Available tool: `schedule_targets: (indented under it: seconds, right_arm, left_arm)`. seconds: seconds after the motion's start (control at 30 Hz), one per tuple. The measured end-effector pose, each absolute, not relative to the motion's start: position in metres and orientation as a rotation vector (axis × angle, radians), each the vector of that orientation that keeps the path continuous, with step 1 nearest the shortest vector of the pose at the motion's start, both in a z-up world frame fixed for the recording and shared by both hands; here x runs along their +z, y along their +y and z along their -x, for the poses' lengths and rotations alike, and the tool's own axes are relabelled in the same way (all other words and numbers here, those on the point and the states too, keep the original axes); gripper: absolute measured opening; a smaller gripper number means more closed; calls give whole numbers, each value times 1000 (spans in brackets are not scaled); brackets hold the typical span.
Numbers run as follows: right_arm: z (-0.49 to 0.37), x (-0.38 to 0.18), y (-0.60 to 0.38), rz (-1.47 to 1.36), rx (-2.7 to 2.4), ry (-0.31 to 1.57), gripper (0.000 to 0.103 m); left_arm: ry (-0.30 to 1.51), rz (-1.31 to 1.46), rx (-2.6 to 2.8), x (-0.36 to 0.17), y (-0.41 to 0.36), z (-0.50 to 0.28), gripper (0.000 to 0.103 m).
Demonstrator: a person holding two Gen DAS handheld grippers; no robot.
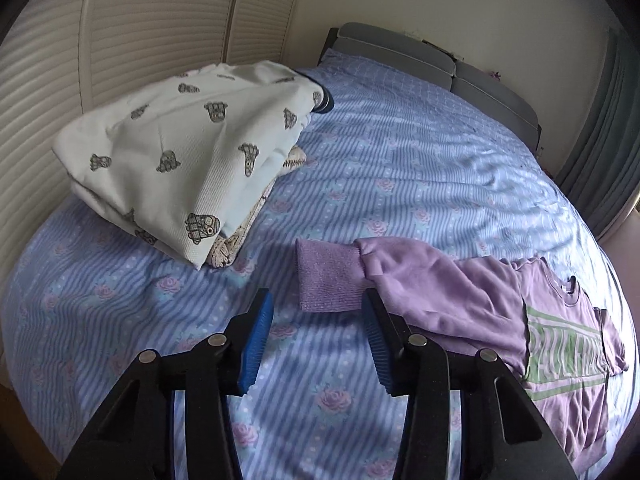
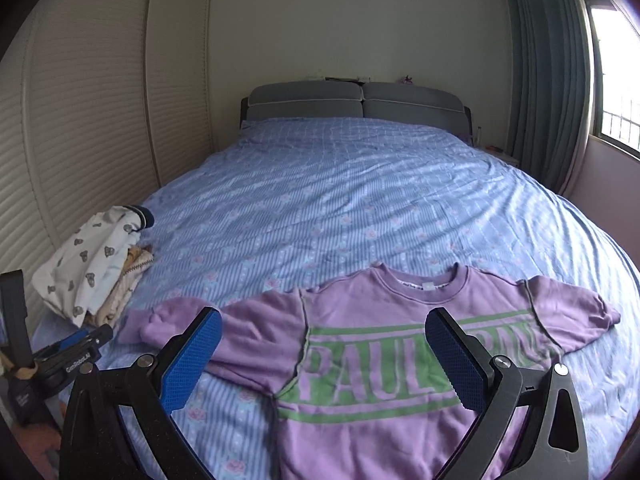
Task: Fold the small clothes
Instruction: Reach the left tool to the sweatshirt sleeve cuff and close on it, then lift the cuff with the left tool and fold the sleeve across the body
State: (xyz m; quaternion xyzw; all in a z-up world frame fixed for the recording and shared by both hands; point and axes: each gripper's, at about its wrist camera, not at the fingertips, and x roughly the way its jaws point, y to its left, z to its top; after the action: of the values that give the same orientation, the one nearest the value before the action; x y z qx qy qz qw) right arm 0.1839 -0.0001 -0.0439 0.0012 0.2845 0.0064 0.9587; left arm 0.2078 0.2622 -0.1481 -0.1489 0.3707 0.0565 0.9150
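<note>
A purple sweatshirt (image 2: 380, 360) with green lettering lies face up and spread flat on the blue bedcover (image 2: 340, 200), neck toward the headboard. In the left wrist view the sweatshirt (image 1: 448, 300) runs to the right, and the ribbed cuff (image 1: 328, 280) of its long sleeve lies just beyond my left gripper (image 1: 318, 298). The jaws stand apart on either side of the cuff, and neither blue pad presses on it. My right gripper (image 2: 323, 316) hangs wide open over the chest, with nothing between its fingers. The left gripper (image 2: 90, 340) also shows at the left edge of the right wrist view, by the sleeve's end.
A pile of white printed clothes (image 1: 180, 152) sits on the bed's left side, close to the slatted wardrobe doors (image 2: 80, 120). A grey headboard (image 2: 360, 104) stands at the far end, and a curtain (image 2: 540, 80) and window are on the right.
</note>
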Motion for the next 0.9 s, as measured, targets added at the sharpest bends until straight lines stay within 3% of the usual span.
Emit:
schedule_targets:
  seconds: [0.47,0.57,0.67,0.9]
  right_arm:
    - [-203,-82,11,27,23,683,103]
    - [-202,-83,10,32,22,686,103]
    - [-200,-83,9,32,22,694,103]
    - [-189,-69,-13,-1,15,686,103]
  left_arm:
    - [760,428,4,-188,274,-231,25]
    - [755,448,11,-190,276,-235,14]
    - [743,452,20,-183,277,-234,9]
    - [676,334,11,-130,255,-226,8]
